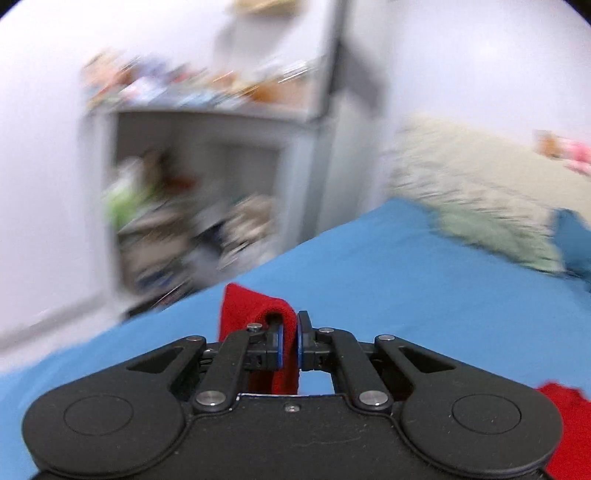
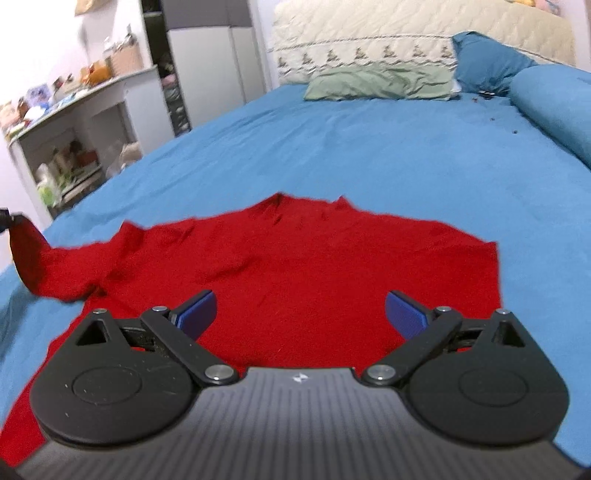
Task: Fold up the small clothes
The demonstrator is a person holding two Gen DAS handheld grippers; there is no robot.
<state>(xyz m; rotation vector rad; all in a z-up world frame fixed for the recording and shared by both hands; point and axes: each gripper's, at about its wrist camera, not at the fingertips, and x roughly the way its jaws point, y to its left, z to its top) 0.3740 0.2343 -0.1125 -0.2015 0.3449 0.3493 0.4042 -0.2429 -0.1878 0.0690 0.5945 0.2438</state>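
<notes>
A small red garment [image 2: 295,258] lies spread on the blue bedsheet [image 2: 369,155]. My left gripper [image 1: 290,332] is shut on the garment's sleeve end [image 1: 251,310] and holds it lifted above the bed; the lifted sleeve shows at the far left of the right wrist view [image 2: 33,254]. Another part of the garment shows at the lower right of the left wrist view [image 1: 569,424]. My right gripper [image 2: 300,314] is open and empty, hovering over the garment's body, with blue pads [image 2: 195,312] wide apart.
A green pillow [image 2: 380,85] and a blue pillow [image 2: 487,62] lie at the bed's head against a cream headboard [image 2: 406,33]. A white shelf unit [image 2: 74,122] full of items stands left of the bed. A rolled blue blanket [image 2: 554,107] lies at the right.
</notes>
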